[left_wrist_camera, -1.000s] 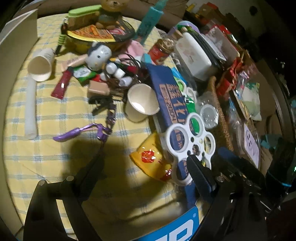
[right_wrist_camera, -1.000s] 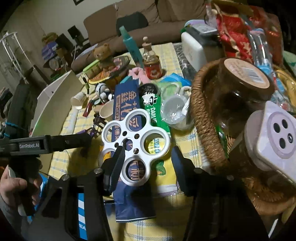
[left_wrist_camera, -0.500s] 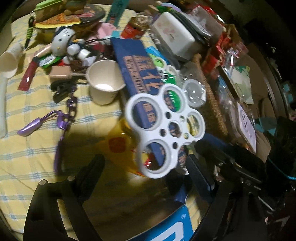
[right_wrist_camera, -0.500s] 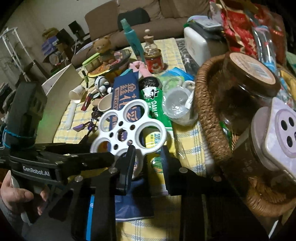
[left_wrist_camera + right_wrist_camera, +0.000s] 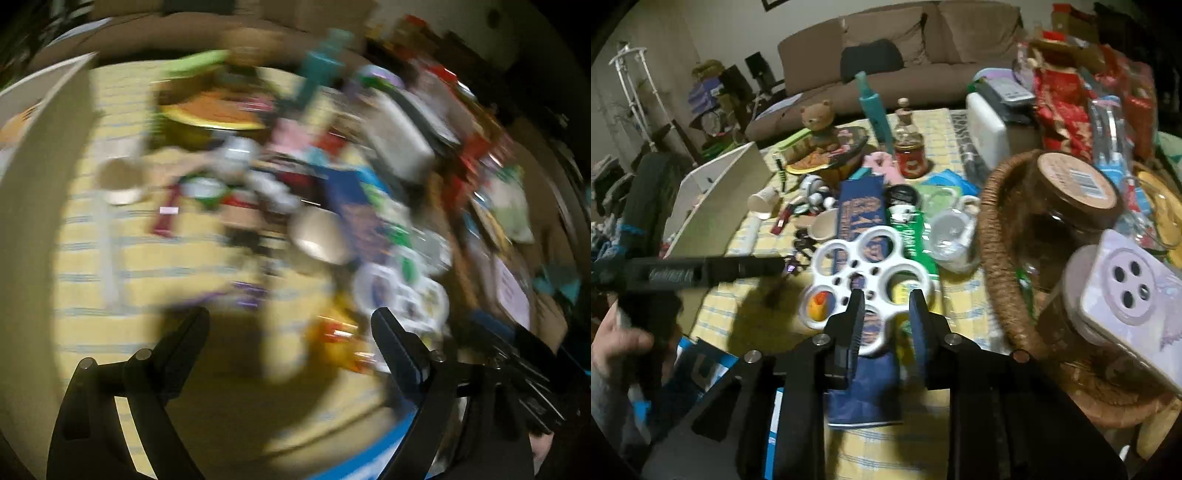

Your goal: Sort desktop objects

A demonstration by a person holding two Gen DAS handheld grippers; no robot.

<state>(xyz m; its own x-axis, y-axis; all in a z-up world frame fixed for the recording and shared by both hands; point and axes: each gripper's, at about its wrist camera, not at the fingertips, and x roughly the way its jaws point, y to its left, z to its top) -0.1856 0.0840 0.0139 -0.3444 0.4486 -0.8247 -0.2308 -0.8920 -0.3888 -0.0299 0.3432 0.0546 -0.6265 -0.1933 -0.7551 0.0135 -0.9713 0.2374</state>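
Half a second ago my right fingers stood close on either side of the white ring holder (image 5: 868, 284); now they pinch its near rim, and the holder sits lower in the right wrist view, over the blue packet (image 5: 862, 221) on the yellow checked surface (image 5: 964, 306). The left wrist view, sharp before, is now smeared with motion blur, and the holder (image 5: 400, 295) has shrunk from the middle of that view to a pale shape just beyond the tip of my left gripper's right-hand finger.

My right gripper (image 5: 886, 306) has its fingers narrowed onto the holder's edge, one on each side of a ring. My left gripper (image 5: 290, 325) has its fingers spread wide, holding nothing, over the surface's bare cloth. The wicker basket (image 5: 993, 258) stands just right of the holder.
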